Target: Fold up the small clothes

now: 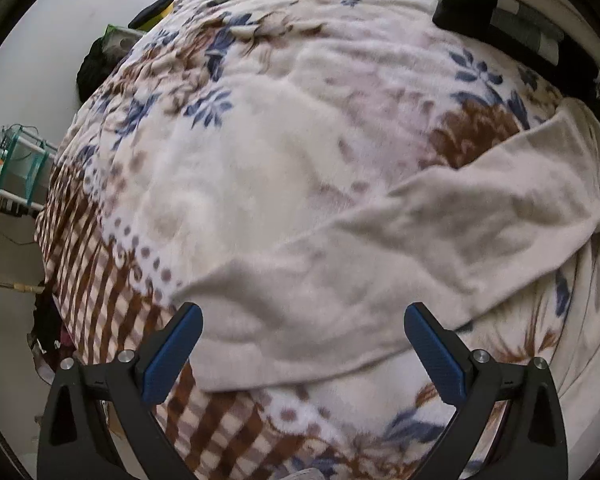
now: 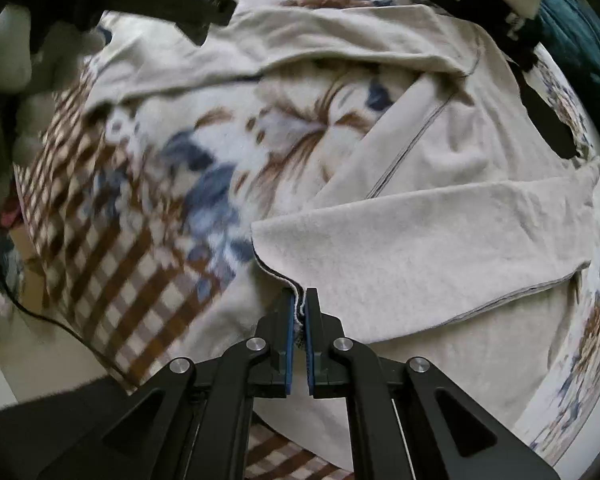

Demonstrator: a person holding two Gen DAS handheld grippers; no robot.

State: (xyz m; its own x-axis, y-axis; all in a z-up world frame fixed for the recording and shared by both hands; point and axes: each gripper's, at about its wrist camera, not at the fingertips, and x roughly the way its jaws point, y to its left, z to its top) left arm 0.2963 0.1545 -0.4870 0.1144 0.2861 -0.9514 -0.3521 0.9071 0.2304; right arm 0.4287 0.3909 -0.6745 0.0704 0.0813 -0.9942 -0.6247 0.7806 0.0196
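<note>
Pinching the cuff edge of a beige top [image 2: 440, 232], the right claw [image 2: 299, 312] points down with jaws nearly together on the fabric. Beyond it the top sprawls over a floral blanket [image 2: 160, 184]. The left claw [image 1: 302, 320] stands wide and empty above a sleeve [image 1: 380, 248].

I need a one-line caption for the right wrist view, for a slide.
Right gripper pinches the hem of a beige garment above a floral blanket.
</note>
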